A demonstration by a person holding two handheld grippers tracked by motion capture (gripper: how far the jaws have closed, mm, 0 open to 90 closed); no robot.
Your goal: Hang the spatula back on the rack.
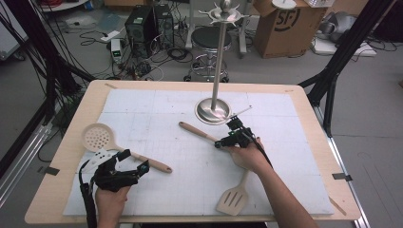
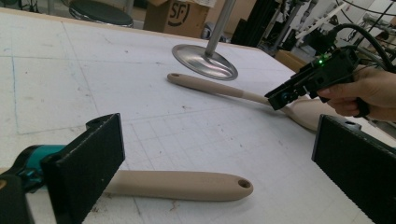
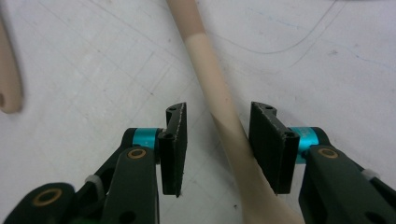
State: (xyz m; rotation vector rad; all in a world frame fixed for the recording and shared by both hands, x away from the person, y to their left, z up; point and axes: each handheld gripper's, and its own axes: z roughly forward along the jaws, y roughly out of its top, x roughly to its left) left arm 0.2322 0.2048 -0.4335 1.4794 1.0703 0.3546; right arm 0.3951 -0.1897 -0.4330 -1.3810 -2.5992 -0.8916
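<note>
Centrally on the white mat (image 1: 157, 190), the right gripper (image 1: 231, 135) is straddling the neck of a beige spoon (image 1: 197, 131), whose handle is pointing toward the steel stand base (image 1: 213, 111). Seen along the right gripper's own jaws, the spoon (image 3: 219, 116) is passing between the two black pads, lying close against the right-hand pad while a clear gap is showing at the left-hand one; the jaws are standing partly spread, not pinching the spoon. The spoon's bowl is lying under the right hand (image 1: 247, 154), and in the left gripper view it is showing just beyond that gripper (image 2: 280, 99).

Nearer the left edge, the left gripper (image 1: 130, 164) is resting with its jaws spread wide on either side of the handle of a skimmer (image 1: 98, 137), without touching it; the handle (image 2: 182, 185) is lying flat on the mat between the pads.

A slotted turner (image 1: 234, 198) is lying near the front edge, just beside the right forearm. The stand's pole (image 1: 219, 61) is rising upright from its base at the far middle of the mat.
</note>
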